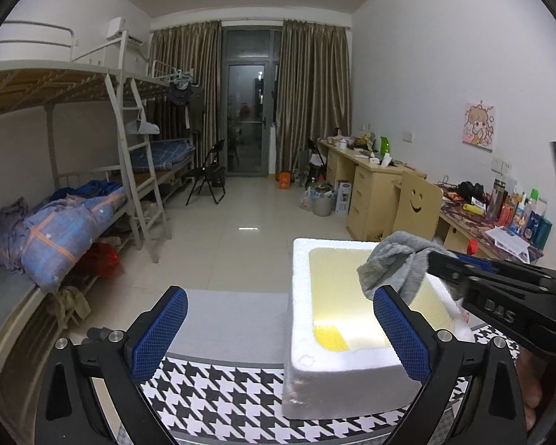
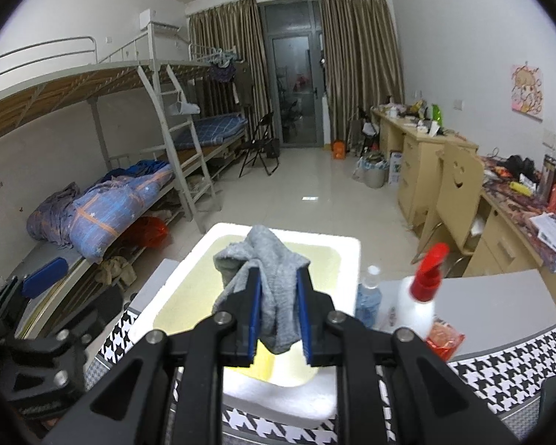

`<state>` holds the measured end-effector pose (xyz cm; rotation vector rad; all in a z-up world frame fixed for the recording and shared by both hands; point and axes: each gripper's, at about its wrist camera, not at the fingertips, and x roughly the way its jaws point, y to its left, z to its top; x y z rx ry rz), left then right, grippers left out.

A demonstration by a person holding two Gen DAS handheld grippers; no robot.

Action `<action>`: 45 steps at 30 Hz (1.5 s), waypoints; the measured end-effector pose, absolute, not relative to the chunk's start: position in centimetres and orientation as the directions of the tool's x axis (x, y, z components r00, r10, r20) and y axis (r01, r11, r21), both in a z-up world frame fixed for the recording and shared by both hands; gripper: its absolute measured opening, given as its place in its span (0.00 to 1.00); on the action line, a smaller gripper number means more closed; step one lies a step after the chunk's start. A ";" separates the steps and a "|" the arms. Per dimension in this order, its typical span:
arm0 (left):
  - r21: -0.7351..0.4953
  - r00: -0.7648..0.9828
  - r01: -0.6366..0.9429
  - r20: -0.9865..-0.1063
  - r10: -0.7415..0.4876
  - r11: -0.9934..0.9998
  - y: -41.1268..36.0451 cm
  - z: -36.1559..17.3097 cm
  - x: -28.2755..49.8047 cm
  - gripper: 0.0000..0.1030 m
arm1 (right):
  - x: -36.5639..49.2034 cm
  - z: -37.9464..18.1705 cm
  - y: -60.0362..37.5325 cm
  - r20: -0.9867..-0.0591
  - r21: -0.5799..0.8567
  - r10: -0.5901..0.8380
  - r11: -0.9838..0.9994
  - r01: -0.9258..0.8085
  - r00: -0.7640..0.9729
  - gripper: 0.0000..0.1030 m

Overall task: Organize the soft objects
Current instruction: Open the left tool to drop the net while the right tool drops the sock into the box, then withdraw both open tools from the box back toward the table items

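Note:
My right gripper (image 2: 278, 278) is shut on a grey soft cloth (image 2: 267, 259) and holds it above the open white foam box (image 2: 352, 259), which has a yellow inside. In the left wrist view the cloth (image 1: 393, 263) hangs from the right gripper's fingers (image 1: 444, 259) over the box (image 1: 300, 296). My left gripper (image 1: 281, 319) is open and empty, at the box's near left corner; its right finger (image 1: 400, 330) is over the box. It shows at the left of the right wrist view (image 2: 44, 278).
The box stands on a table with a black-and-white houndstooth cloth (image 1: 218, 389). A red-capped spray bottle (image 2: 419, 296), a blue-liquid bottle (image 2: 368, 296) and a red packet (image 2: 443, 339) stand right of the box. Bunk beds (image 1: 74, 204) at left, desks and chair (image 1: 415, 204) at right.

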<state>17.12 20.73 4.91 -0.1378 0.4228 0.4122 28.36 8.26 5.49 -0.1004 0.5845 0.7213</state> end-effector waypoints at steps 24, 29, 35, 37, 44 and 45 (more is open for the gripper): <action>-0.038 0.834 -0.422 -0.408 0.372 0.906 20.1 5.4 15.3 0.98 | 25.8 6.9 6.0 -0.513 0.128 0.609 0.751 -0.648 0.604 0.92; -0.035 0.837 -0.415 -0.405 0.367 0.909 19.2 5.6 14.5 0.98 | 24.3 7.2 5.2 -0.501 0.085 0.609 0.742 -0.664 0.616 0.93; -0.026 0.847 -0.400 -0.391 0.359 0.916 17.7 6.2 13.1 0.98 | 23.0 7.6 3.7 -0.486 0.096 0.624 0.735 -0.672 0.612 0.93; -0.024 0.852 -0.393 -0.385 0.354 0.919 17.1 6.4 12.5 0.98 | 22.5 7.8 3.1 -0.478 0.096 0.625 0.735 -0.671 0.617 0.93; -0.013 0.863 -0.370 -0.374 0.339 0.929 15.3 6.9 10.9 0.98 | 20.6 8.2 1.4 -0.458 0.084 0.633 0.729 -0.679 0.624 0.93; -0.012 0.865 -0.367 -0.372 0.336 0.930 15.0 7.0 10.7 0.98 | 20.3 8.3 1.2 -0.453 0.083 0.634 0.729 -0.679 0.626 0.93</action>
